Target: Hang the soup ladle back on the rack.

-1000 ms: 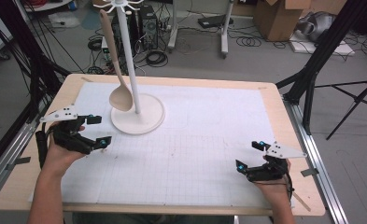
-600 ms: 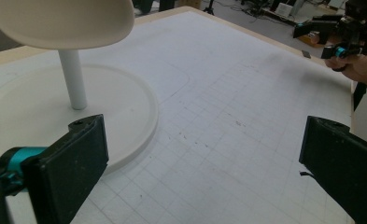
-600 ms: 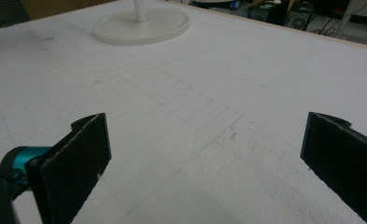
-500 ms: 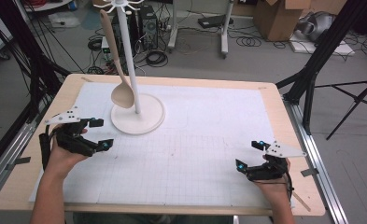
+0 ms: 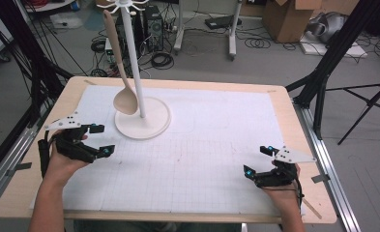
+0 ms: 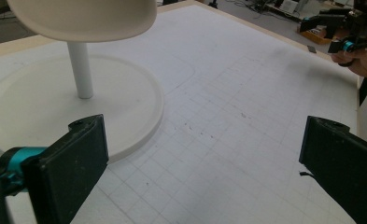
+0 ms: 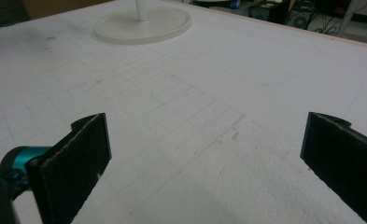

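Just left of the white stand's round base (image 5: pixel 142 124), the left gripper (image 5: pixel 98 140) sat wide open, holding nothing. The wooden spoon (image 5: pixel 122 77) hung off the stand, bowl down. Looked light, stiff and smooth, so I'd pinch the slim handle. The right gripper (image 5: pixel 256 160) was well off to the right, also open and empty.

Cardboard boxes (image 5: pixel 286 17) and cables (image 5: pixel 161 60) behind table (image 5: pixel 294 140).

Near your left gripper (image 5: pixel 99 138): pale wooden spoon (image 5: pixel 121 77), smooth and matt; white round-based stand (image 5: pixel 144 123), smooth satin plastic. Under both: white gridded paper sheet (image 5: pixel 216 145), matt, scuffed.
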`<state>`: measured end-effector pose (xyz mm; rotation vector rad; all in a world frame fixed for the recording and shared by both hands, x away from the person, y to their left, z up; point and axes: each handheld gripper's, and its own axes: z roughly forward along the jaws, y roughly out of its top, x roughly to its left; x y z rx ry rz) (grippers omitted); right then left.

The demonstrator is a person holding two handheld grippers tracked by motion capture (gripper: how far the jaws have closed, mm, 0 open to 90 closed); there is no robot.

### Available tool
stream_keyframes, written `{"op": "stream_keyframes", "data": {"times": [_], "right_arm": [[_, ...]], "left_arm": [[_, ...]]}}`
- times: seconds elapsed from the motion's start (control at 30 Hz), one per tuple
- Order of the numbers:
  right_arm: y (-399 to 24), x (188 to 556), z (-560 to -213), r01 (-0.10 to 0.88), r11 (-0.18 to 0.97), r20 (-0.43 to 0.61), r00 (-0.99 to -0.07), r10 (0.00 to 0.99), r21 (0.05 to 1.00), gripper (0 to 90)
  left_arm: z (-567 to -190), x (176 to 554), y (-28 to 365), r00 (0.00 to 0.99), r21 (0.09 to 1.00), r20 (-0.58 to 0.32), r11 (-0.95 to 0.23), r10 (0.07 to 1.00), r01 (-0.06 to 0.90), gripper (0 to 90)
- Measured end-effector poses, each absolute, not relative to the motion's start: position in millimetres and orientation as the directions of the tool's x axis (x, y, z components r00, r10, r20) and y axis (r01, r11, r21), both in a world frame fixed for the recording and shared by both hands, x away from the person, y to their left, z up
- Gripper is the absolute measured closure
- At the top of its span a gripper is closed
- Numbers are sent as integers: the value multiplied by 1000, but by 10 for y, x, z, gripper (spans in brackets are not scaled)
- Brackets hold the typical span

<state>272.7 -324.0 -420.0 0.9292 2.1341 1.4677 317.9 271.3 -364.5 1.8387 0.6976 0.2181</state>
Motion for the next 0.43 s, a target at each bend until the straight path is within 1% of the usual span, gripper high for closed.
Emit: {"op": "stream_keyframes", "data": {"times": [0.43], "right_arm": [[-3244, 2728, -4198, 301, 229, 54, -705, 707, 926, 3]], "left_arm": [[-3677, 3199, 2694, 805, 899, -186, -234, 563, 371, 17]]}}
